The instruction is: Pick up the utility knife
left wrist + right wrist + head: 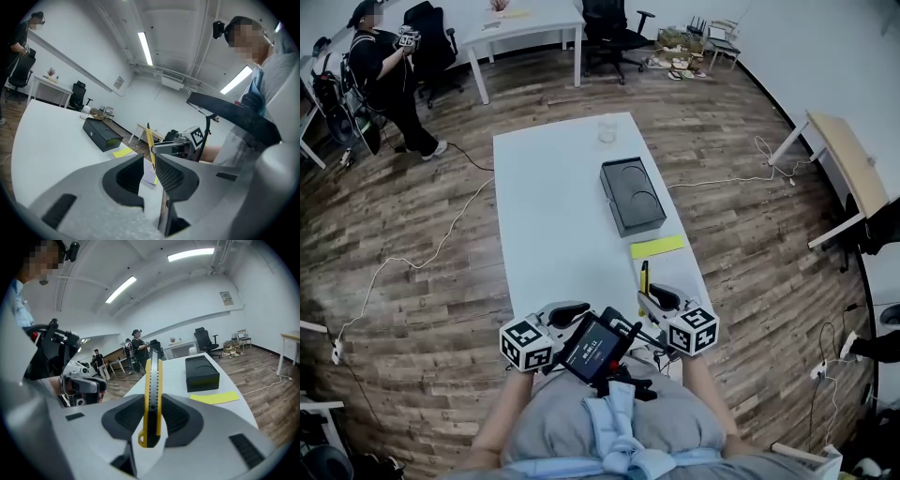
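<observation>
The utility knife, yellow with a black slider, stands upright between the jaws of my right gripper, which is shut on its handle. In the head view the knife points away from me over the near right part of the white table, held by the right gripper. My left gripper hovers at the table's near edge, to the left of the right one. Its jaws stand a little apart with nothing between them. Beyond them, the left gripper view shows the knife and the right gripper.
A black box lies on the table's right side, with a yellow note just in front of it. A clear cup stands at the far end. A screen device hangs at my chest. A person, desks and chairs stand farther off.
</observation>
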Demonstrator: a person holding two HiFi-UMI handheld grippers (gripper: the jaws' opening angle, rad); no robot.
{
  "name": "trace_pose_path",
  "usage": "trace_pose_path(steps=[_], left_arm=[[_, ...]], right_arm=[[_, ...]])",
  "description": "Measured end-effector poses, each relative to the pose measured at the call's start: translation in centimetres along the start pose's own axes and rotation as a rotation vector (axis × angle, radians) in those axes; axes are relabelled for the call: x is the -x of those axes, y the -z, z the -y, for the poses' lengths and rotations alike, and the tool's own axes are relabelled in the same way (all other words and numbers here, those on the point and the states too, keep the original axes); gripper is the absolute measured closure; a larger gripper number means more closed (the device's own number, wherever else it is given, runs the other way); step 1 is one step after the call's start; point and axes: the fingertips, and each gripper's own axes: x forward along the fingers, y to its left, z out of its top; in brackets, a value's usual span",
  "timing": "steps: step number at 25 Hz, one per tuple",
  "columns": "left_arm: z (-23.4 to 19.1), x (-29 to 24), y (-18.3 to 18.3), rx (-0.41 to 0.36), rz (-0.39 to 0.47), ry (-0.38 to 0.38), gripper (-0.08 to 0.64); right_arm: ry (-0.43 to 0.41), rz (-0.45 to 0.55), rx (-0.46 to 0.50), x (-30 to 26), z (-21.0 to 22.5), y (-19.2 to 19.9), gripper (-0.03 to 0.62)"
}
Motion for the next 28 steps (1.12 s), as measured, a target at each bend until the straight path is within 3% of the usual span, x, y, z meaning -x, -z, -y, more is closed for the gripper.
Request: trace_pose_path(steps=[10,28], left_arm=[[-0.5,0.5,-0.2,-0.003,0.012,0.018,0.499],[-0.4,0.9,-0.9,-0.014,0.047,0.031,0.499]], right_arm=[[-0.073,0.089,-0.026,0.6,-2.6,-2.6,0.466],[-0.234,0.219,0.027,2.3,-6.4,-5.8,0.466]])
